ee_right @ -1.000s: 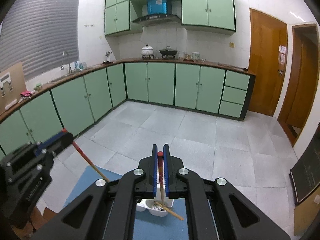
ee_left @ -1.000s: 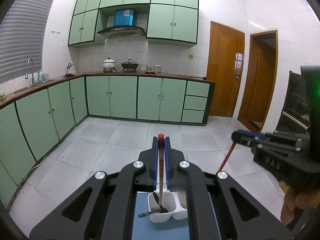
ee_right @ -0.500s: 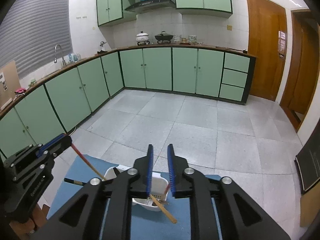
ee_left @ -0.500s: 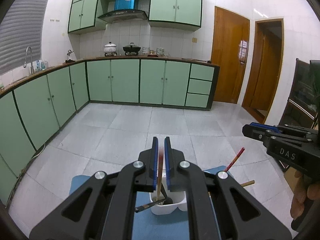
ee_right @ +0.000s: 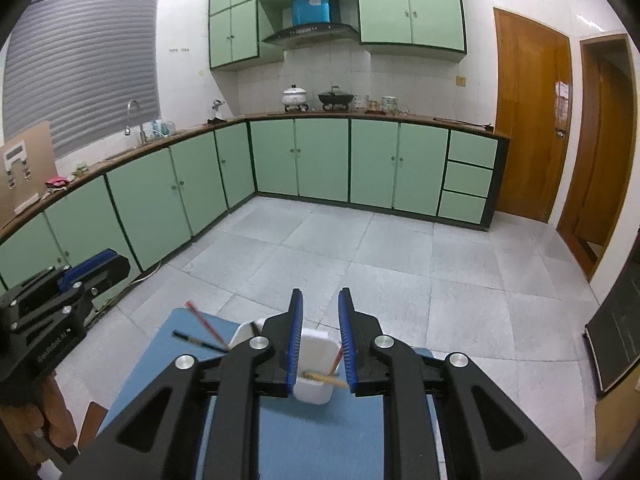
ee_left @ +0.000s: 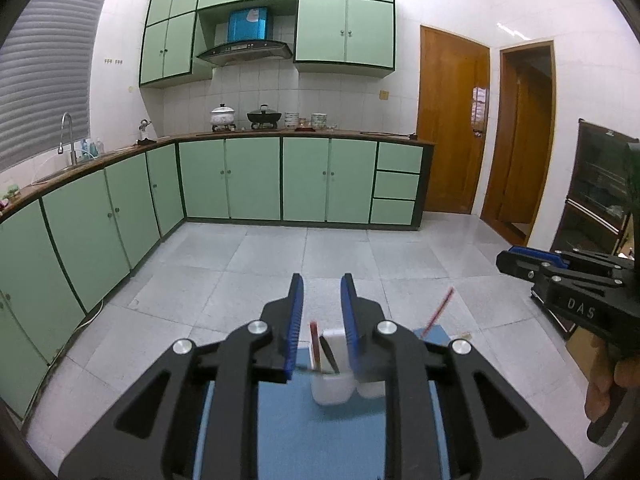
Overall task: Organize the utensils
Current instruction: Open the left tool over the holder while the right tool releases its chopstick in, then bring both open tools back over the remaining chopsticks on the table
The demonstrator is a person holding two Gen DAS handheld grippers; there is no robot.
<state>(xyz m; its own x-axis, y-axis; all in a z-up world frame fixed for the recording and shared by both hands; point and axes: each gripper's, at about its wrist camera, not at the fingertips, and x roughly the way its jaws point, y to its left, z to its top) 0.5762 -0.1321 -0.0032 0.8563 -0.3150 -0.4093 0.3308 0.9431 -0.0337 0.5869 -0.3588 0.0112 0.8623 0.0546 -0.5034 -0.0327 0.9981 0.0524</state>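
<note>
A white divided holder (ee_left: 334, 388) stands on a blue mat (ee_left: 320, 436). In the left wrist view a red-tipped chopstick (ee_left: 314, 344) and a dark utensil (ee_left: 330, 354) stand in it, and another red chopstick (ee_left: 438, 312) leans out at the right. My left gripper (ee_left: 322, 320) is open and empty above the holder. My right gripper (ee_right: 320, 332) is open and empty above the holder (ee_right: 316, 364), where a wooden chopstick (ee_right: 326, 379) lies across its near edge. A red chopstick (ee_right: 206, 322) and a dark-handled utensil (ee_right: 196, 340) lean out to the left.
The right gripper (ee_left: 576, 292) shows at the right of the left wrist view; the left gripper (ee_right: 52, 312) shows at the left of the right wrist view. Green cabinets (ee_left: 280, 178), grey floor tiles (ee_right: 360, 252) and wooden doors (ee_left: 452, 120) lie beyond.
Both grippers opened and let go of their red-tipped chopsticks, which now stand in the holder. Both grippers have drawn back and up from it.
</note>
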